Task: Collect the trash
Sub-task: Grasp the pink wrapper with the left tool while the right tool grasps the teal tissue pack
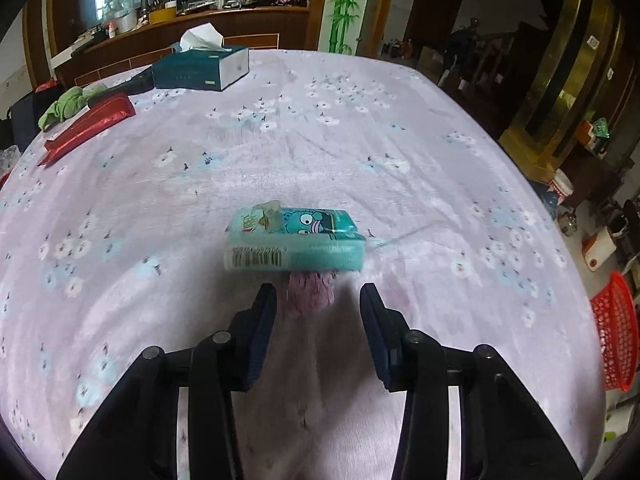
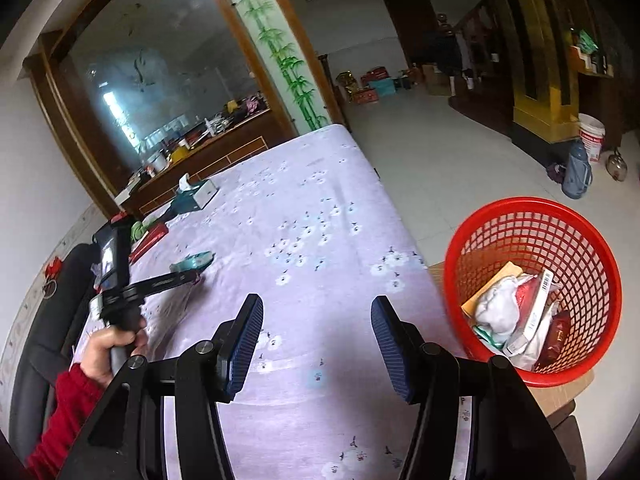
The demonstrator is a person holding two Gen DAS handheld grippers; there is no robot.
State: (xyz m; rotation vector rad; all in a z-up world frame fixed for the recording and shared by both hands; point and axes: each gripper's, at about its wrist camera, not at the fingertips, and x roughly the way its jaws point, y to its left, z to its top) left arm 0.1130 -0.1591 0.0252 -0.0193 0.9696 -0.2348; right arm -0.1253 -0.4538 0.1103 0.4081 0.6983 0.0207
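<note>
Progress: your red basket already holds a pile of trash: a pale crumpled wad, a flat box with a barcode edge, a tan card, a dark red wrapper. It stands off the right edge of the desk on what looks like a cardboard box. One clear item is left, by my judgement: the teal tissue pack, lying flat mid-desk, just ahead of your left gripper.

Left gripper: fingers spread apart, empty, lined up on the pack but not touching it.

Right gripper: fingers spread apart, empty, over the desk edge beside the basket.

Tissue pack: soft glossy plastic film, brick-shaped, cartoon print on top, barcode on the near side, flap torn open. It probably gives under a squeeze. A small fuzzy purple scrap pokes out at its near edge; what it is, I cannot tell.

Desk cover: thin lilac cloth with small white flowers, wrinkled.

Far end, whether trash I cannot tell: a dark teal tissue box, a shiny red foil packet, a green rag.
</note>
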